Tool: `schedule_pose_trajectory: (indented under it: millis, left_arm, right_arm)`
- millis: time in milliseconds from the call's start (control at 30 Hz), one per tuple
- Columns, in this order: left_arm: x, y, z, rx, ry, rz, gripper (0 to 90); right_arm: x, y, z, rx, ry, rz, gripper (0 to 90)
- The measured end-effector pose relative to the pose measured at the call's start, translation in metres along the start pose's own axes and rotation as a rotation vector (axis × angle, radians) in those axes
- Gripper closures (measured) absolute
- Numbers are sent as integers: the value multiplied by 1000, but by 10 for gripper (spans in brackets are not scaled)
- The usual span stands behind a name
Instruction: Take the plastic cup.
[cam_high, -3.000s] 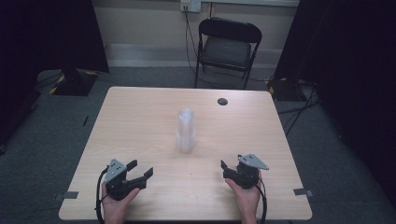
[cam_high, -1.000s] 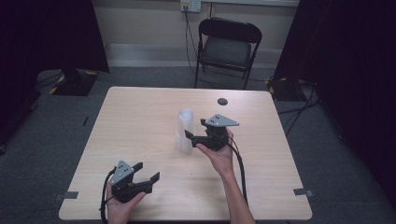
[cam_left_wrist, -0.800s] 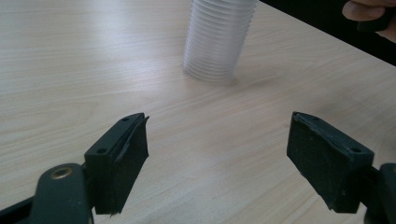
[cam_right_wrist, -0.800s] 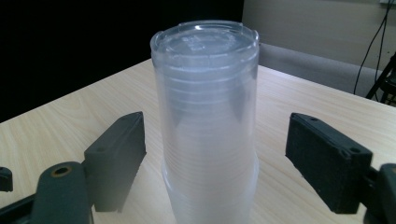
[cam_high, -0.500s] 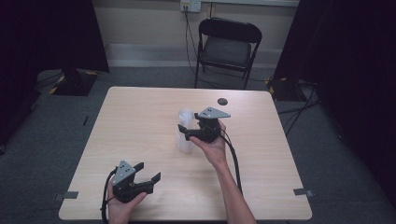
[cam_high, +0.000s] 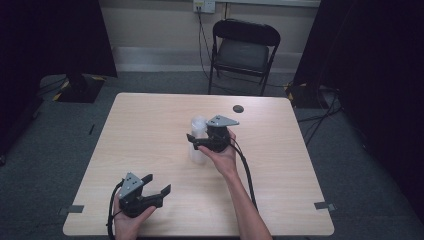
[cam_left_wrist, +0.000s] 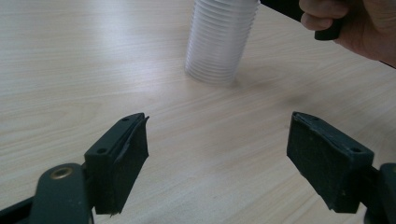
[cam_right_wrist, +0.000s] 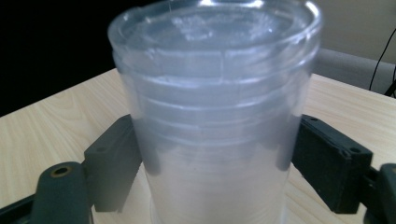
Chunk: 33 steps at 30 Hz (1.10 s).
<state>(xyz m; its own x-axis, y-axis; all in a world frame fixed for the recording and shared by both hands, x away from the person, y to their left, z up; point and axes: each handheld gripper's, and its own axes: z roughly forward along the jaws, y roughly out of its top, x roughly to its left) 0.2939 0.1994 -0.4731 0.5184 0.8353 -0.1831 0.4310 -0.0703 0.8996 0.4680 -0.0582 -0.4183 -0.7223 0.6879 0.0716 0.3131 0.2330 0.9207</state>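
Clear cup stack (cam_right_wrist: 215, 116) between right hand-held gripper (cam_high: 196, 141) jaws

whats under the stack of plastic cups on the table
The stack of clear plastic cups stands upside down, directly on the bare wooden table. Whether anything sits beneath it cannot be seen through the nested walls.

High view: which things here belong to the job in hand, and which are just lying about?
In the job:
- stack of clear plastic cups
- right tool, jaws either side of the stack near its top
- left tool, open, resting near the table's front edge

Lying about:
- small dark disc on the table
- folding chair
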Motion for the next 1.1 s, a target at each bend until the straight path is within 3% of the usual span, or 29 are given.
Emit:
schedule_pose_trajectory:
  millis: [600, 1100]
  left_arm:
    - [0, 0, 2, 11, -2, 7, 205]
    - [-3, 1, 6, 18, -15, 13, 205]
  right_arm:
    - [-1, -3, 5, -7, 5, -9, 308]
    - [-2, 4, -1, -32, -4, -18, 324]
